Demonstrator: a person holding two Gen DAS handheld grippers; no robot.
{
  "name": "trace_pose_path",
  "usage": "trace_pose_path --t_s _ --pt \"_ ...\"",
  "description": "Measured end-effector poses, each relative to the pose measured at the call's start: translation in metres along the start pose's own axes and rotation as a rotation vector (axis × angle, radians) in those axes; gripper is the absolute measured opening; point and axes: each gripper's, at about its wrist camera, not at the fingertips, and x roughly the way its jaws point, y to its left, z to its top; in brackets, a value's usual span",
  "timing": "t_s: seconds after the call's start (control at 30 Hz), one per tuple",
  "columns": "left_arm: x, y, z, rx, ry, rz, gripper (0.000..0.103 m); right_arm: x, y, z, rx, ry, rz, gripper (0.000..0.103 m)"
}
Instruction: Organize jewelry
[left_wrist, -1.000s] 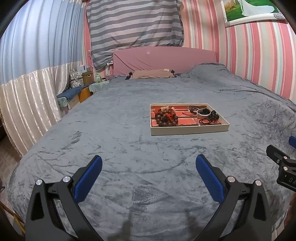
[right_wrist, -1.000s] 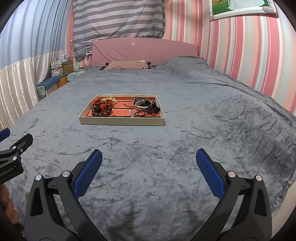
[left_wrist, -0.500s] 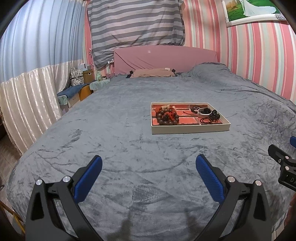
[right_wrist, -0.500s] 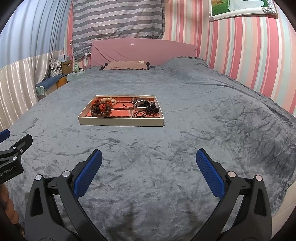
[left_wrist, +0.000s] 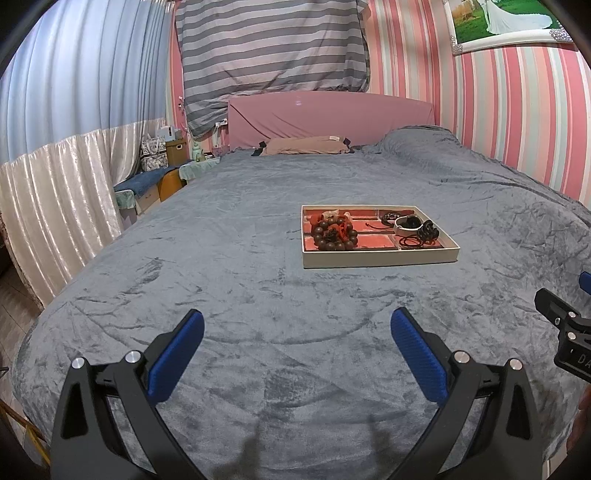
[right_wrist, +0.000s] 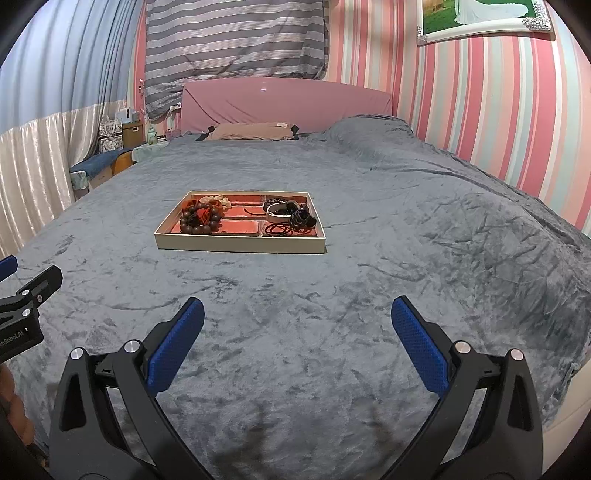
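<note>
A shallow cream jewelry tray (left_wrist: 380, 258) with a red lining lies on the grey bedspread; it also shows in the right wrist view (right_wrist: 240, 245). In its left part lies a brown bead bracelet (left_wrist: 334, 234) (right_wrist: 199, 221) around red pieces. In its right part lie a white bangle (left_wrist: 404, 225) (right_wrist: 275, 213) and black hair ties (left_wrist: 415, 242) (right_wrist: 280, 230). My left gripper (left_wrist: 295, 332) is open and empty, well in front of the tray. My right gripper (right_wrist: 295, 321) is open and empty, also short of the tray.
The grey bedspread (left_wrist: 221, 277) covers a wide bed with a pink headboard (left_wrist: 328, 118) and a tan pillow (left_wrist: 306, 144) at the far end. A bedside stand with boxes (left_wrist: 162, 155) is at the far left. The bed's edge is just below both grippers.
Both grippers have drawn back and risen slightly, so the tray looks a little farther off. Both stay open and empty.
</note>
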Motion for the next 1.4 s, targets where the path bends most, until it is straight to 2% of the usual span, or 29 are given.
trace_pose_path --t_s 1.4 --pt "0.0017 -0.0014 0.0009 0.01 0.019 -0.001 0.099 0.0013 0.0004 0.0002 0.005 0.005 0.002 0.099"
